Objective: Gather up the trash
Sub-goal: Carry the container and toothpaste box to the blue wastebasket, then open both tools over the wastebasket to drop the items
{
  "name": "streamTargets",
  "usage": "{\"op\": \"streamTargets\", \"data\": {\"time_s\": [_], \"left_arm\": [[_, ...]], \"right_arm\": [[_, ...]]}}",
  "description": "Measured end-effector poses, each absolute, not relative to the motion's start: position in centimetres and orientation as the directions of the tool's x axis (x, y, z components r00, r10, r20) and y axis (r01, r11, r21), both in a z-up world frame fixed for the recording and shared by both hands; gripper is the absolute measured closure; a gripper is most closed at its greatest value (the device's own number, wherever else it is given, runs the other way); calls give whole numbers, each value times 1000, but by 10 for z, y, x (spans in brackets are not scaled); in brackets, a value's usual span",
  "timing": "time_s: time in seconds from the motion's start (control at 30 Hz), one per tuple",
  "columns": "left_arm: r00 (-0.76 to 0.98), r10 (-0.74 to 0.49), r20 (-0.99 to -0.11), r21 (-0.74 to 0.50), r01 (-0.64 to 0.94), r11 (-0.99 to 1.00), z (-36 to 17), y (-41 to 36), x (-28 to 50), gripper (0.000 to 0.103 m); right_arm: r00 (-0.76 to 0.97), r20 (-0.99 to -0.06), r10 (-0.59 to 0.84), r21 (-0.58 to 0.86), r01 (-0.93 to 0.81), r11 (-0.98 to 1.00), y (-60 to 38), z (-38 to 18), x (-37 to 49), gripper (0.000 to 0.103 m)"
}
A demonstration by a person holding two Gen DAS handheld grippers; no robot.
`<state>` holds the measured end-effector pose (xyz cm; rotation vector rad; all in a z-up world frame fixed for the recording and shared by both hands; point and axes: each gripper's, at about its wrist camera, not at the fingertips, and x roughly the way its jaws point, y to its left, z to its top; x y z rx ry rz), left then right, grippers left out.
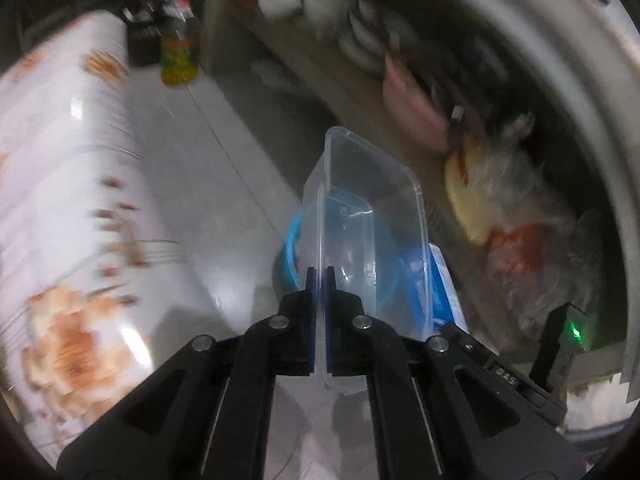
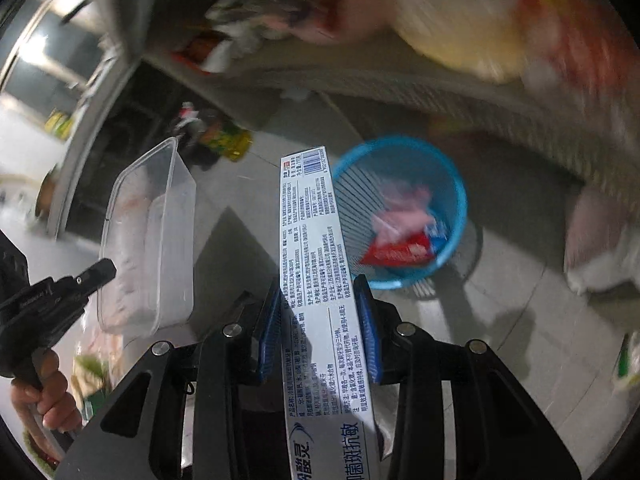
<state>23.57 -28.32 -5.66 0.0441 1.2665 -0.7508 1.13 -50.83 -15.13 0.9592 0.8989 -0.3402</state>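
The left gripper (image 1: 319, 280) is pinched tight on the rim of a clear plastic tub (image 1: 372, 216); the right gripper (image 2: 320, 320) clamps a toothpaste box (image 2: 316, 264). The blue bin (image 2: 404, 212) sits at one o'clock of the box (already holding wrappers). Centre each piece over the bin before letting go.

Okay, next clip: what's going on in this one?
A person is collecting trash with a handheld gripper in each hand. The left gripper is shut on the wall of a clear rectangular plastic food container. The right gripper is clamped on a long white toothpaste box. Both are held above a round blue plastic waste basket on the tiled floor, which already holds some red and pink wrappers. Nothing has been dropped yet.
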Motion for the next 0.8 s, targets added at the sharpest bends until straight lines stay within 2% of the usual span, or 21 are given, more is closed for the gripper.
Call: {"op": "streamTargets", "data": {"time_s": [0.17,0.27,0.33,0.37,0.4,0.63,0.8], "left_arm": [[45,-364,-930,-280,555,783,-102,-335,249,101],[51,-338,-940,-247,582,774,-118,-368,259,99],[45,-337,-941,-247,591,768,-127,-388,267,83],[58,-320,-946,-223,600,768,-133,-398,271,67],[78,-308,-948,-202,599,775,-133,-403,273,59],[129,-344,-930,-195,621,759,-122,-395,270,44],[150,-379,-913,-209,627,750,-101,-372,262,36]], "right_arm": [[564,-813,146,560,688,461,-535,-205,23,68],[578,-809,112,563,705,430,-554,-222,40,66],[601,-797,65,568,708,419,-569,-235,57,48],[600,-799,42,561,720,408,-574,-245,63,39],[588,-808,26,546,732,406,-575,-252,66,39],[546,-837,37,505,744,437,-552,-276,59,39],[526,-850,15,467,741,482,-530,-265,40,39]]}}
